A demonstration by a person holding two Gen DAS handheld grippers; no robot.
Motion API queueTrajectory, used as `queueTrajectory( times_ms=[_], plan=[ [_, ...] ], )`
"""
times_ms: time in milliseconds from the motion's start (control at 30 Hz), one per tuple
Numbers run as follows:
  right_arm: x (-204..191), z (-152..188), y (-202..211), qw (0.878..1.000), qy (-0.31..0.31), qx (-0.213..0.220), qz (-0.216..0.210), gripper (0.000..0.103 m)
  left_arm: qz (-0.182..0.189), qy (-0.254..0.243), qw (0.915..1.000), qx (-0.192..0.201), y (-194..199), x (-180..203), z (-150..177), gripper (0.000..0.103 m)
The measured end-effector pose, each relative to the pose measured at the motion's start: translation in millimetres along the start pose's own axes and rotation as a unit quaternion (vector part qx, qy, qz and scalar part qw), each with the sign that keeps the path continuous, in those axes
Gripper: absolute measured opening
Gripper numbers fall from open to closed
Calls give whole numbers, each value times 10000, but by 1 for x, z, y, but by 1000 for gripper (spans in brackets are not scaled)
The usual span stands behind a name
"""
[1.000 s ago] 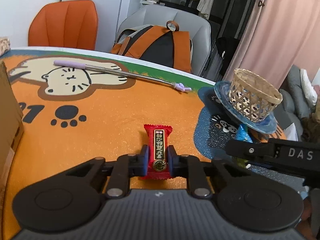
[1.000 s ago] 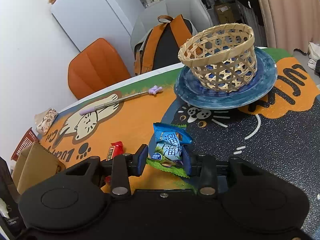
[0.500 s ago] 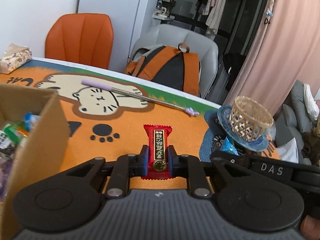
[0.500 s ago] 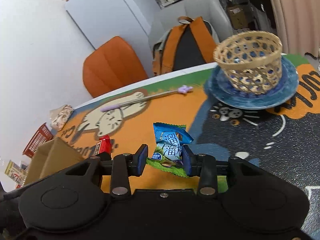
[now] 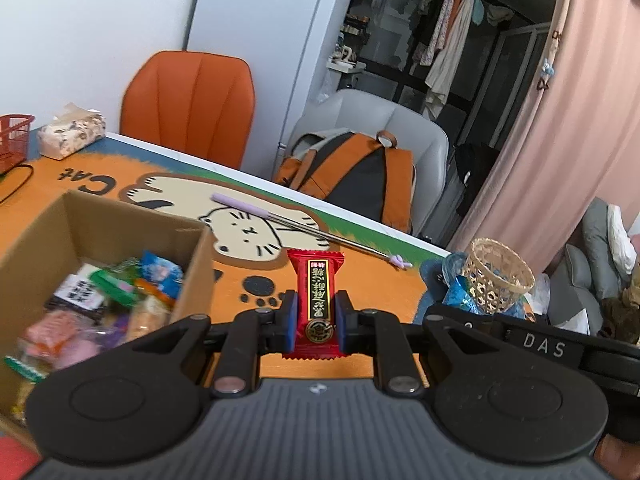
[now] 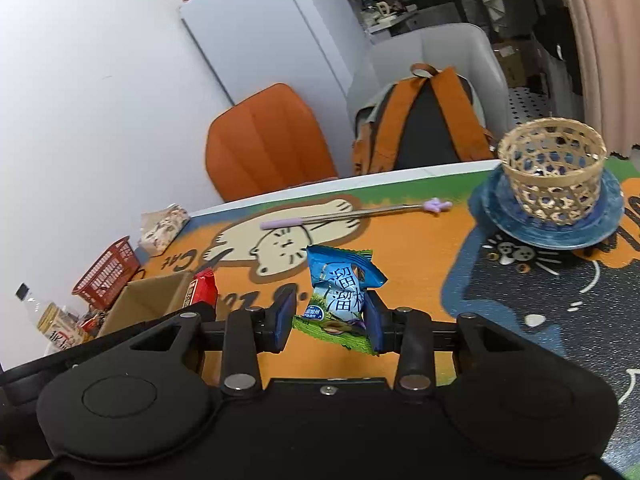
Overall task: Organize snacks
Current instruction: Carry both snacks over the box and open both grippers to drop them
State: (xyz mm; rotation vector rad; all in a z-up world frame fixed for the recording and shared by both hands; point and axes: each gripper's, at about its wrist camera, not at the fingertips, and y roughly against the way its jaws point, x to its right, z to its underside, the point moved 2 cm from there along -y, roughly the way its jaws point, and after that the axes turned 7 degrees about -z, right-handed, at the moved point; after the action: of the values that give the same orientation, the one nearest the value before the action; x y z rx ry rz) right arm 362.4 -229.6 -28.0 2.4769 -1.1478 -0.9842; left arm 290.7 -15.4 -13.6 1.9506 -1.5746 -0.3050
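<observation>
Red bar point(image 5: 316, 300) being pinched in left tool point(image 5: 315, 316), blue packet point(image 6: 340, 292) in right tool point(image 6: 328, 316). Both best being released above cardboard box point(image 5: 120, 216), clearing rim.

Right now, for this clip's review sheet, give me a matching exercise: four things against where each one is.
Things:
1. red snack bar
2. blue snack packet
3. woven basket
4. mixed snacks

Places:
A. on the blue plate
B. in the left gripper jaws
C. inside the cardboard box
D. in the right gripper jaws

Pairs: 1-B, 2-D, 3-A, 4-C
</observation>
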Motion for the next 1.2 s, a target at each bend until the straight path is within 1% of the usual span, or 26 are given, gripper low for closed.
queueTrajectory(
  times_ms=[367,867,1200],
  plan=[
    [-45,1,-1,9993,286,16,-249,38,-86,150,9998,130,28,-33,-8,18],
    [-85,5,-9,9974,529,-11,-490,38,-295,349,9987,213,56,-85,-14,18],
    [-114,10,-21,9957,699,-77,-594,38,-250,519,9983,128,59,-115,-17,18]
  ],
)
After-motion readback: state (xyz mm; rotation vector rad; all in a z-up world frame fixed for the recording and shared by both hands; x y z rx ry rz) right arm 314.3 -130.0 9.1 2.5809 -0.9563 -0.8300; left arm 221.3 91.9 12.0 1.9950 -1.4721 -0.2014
